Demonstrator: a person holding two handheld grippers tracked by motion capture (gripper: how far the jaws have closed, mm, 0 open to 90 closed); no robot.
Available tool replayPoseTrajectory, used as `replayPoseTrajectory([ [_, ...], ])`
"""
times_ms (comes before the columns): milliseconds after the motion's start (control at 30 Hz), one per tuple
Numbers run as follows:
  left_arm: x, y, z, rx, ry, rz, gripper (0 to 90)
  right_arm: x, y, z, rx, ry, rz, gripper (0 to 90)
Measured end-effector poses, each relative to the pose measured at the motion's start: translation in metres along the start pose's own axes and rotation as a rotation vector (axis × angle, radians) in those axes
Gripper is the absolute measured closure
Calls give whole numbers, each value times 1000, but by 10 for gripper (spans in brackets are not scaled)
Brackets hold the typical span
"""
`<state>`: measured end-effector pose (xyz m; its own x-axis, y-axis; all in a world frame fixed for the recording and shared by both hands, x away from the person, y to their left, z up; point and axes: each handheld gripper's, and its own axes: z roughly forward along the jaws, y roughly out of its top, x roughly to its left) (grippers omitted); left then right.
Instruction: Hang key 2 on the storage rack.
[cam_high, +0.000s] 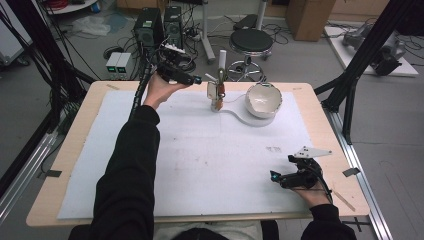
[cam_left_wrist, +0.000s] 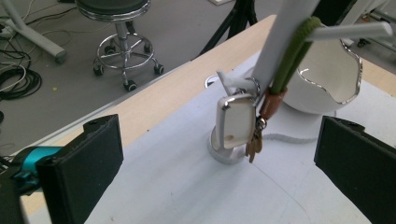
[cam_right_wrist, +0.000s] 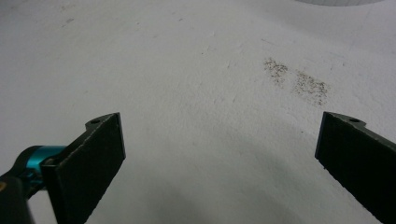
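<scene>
A bunch of keys (cam_left_wrist: 236, 122) with a cream fob, a brown tag and a green strap (cam_left_wrist: 292, 56) hangs from a white hook stand (cam_high: 218, 90) at the back middle of the mat. My left gripper (cam_high: 189, 78) is held in the air just left of the stand. It is open, and in the left gripper view the keys hang between and beyond its jaws (cam_left_wrist: 218, 140), untouched. A white bowl (cam_high: 263, 99) with a silver rim sits right of the stand. My right gripper (cam_high: 280, 178) rests low at the front right, open over bare mat (cam_right_wrist: 219, 121).
A white mat (cam_high: 210, 160) covers most of the wooden table (cam_high: 75, 150). A faint speckled stain (cam_right_wrist: 299, 81) marks the mat ahead of the right gripper. Beyond the far table edge stand a stool (cam_high: 251, 42), computer towers (cam_high: 149, 27) and cables on the floor.
</scene>
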<state>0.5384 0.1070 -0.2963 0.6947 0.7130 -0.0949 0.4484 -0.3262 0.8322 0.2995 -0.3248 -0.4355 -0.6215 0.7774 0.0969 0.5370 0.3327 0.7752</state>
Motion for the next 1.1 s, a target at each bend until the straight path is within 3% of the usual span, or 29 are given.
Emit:
replayPoseTrajectory([
  [233,-2,-18,-14,-7,-15,0,17,0,0,-1,6,0,5,6],
  [500,2,-42,-37,-11,-4,-7,17,0,1,0,7,-1,3,7],
  [600,6,-51,-46,-7,9,-16,17,0,1,1,7,2,2,6],
  [700,6,-61,-53,-40,-13,-51,17,1,1,1,7,-2,3,7],
  [967,1,-80,-67,-20,-4,-35,17,1,3,2,-3,-2,-3,7],
  [1100,3,-91,-76,-14,10,-46,17,2,3,3,4,-2,-6,7],
])
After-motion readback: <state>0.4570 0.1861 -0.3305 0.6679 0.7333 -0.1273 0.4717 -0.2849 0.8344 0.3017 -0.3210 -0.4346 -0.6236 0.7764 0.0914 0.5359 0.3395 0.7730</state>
